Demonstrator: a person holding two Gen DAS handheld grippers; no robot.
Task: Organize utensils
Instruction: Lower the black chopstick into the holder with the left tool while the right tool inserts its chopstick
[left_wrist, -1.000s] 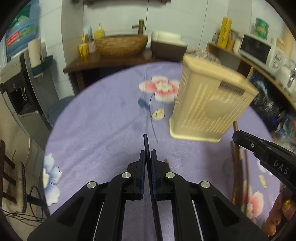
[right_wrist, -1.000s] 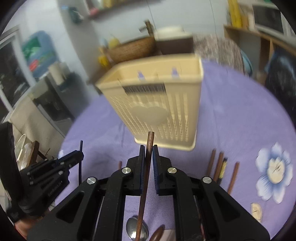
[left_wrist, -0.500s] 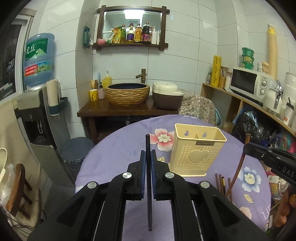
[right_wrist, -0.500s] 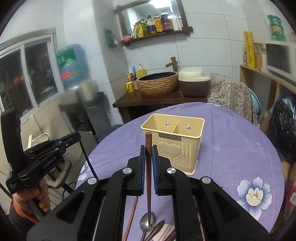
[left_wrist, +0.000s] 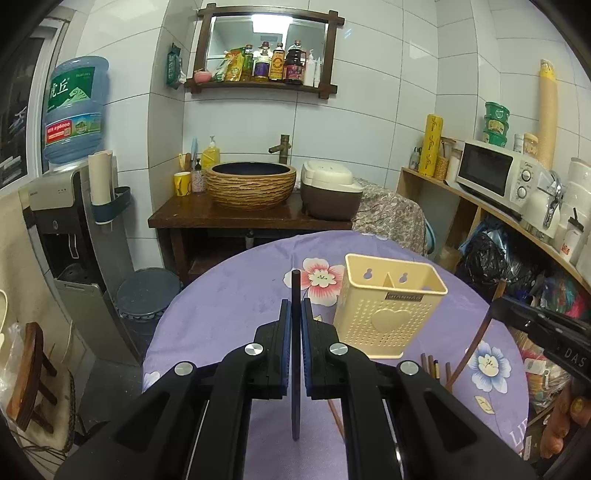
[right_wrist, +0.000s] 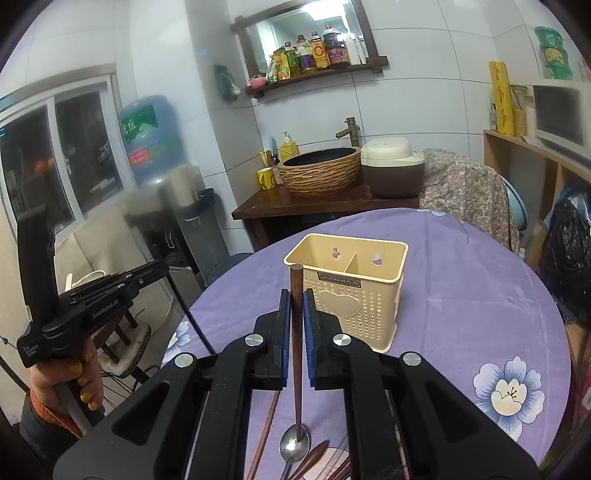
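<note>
I keep the left gripper clamped on a black chopstick and the right gripper on a wooden-handled spoon, both upright so they can drop into the holder.

Both claw-mounted views look forward and slightly down over the table, sharing the holder

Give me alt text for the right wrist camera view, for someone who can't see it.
The right gripper is shut on a wooden-handled spoon, bowl end hanging down, in front of an empty two-compartment cream utensil holder on a purple floral tablecloth. At left, the left gripper holds a thin dark stick.
</note>
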